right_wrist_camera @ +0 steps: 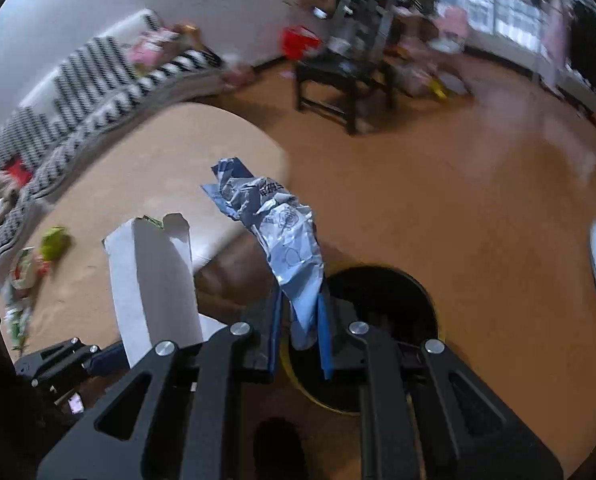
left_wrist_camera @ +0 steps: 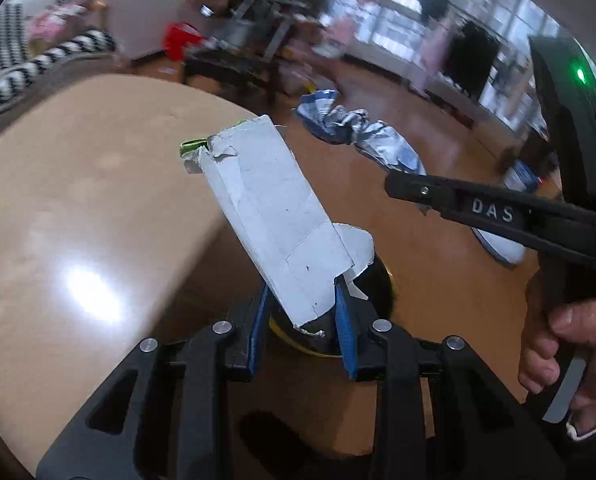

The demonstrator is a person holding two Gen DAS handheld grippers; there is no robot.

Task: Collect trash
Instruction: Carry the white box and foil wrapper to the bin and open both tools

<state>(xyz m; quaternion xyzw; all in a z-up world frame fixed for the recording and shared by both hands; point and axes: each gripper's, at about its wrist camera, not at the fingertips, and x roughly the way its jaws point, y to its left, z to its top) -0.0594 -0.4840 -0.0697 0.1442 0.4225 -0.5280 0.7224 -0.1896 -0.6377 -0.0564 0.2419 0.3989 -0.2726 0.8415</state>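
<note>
With our left gripper pinching the torn white carton at frame centre and our right gripper clamping the crumpled blue wrapper, both above the black bin, either long piece could catch the rim and miss.

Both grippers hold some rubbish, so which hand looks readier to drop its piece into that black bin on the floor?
Probably the right. The right gripper, shut on the crumpled blue-and-white wrapper, shows the black bin open just beyond its fingers. The left gripper, holding the torn white carton, mostly hides the bin.
</note>
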